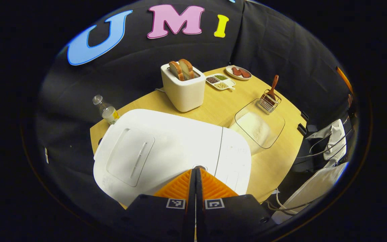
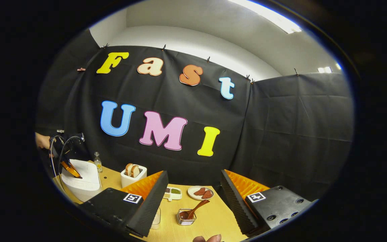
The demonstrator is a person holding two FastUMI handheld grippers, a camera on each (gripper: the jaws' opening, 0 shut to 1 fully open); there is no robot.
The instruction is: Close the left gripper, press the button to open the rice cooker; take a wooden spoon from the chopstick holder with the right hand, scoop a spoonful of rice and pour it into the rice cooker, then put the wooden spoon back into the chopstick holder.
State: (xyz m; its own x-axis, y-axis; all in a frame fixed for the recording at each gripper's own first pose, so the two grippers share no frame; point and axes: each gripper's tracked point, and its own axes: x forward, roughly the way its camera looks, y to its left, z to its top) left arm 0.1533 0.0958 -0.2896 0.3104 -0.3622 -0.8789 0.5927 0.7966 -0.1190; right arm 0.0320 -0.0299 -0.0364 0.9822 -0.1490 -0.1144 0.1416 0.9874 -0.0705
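The white rice cooker [image 1: 166,148] stands with its lid down at the near left of the wooden table. My left gripper [image 1: 196,169] is shut, its tips resting against the button at the lid's front edge. A wooden spoon [image 1: 272,88] leans in the wire chopstick holder [image 1: 269,102] at the right. A clear container of rice [image 1: 259,126] lies between cooker and holder. In the right gripper view, my right gripper [image 2: 193,188] hangs open above the table, with the spoon [image 2: 193,210] in its holder [image 2: 186,217] below and ahead. The rice cooker [image 2: 81,181] and left gripper [image 2: 74,173] appear far left.
A white toaster [image 1: 183,87] with two bread slices stands behind the cooker. Farther back lie a divided tray of grains [image 1: 219,81] and a plate of sausage pieces [image 1: 238,72]. A small bottle [image 1: 108,111] sits at the left edge. Fingertips [image 2: 208,238] show at the bottom.
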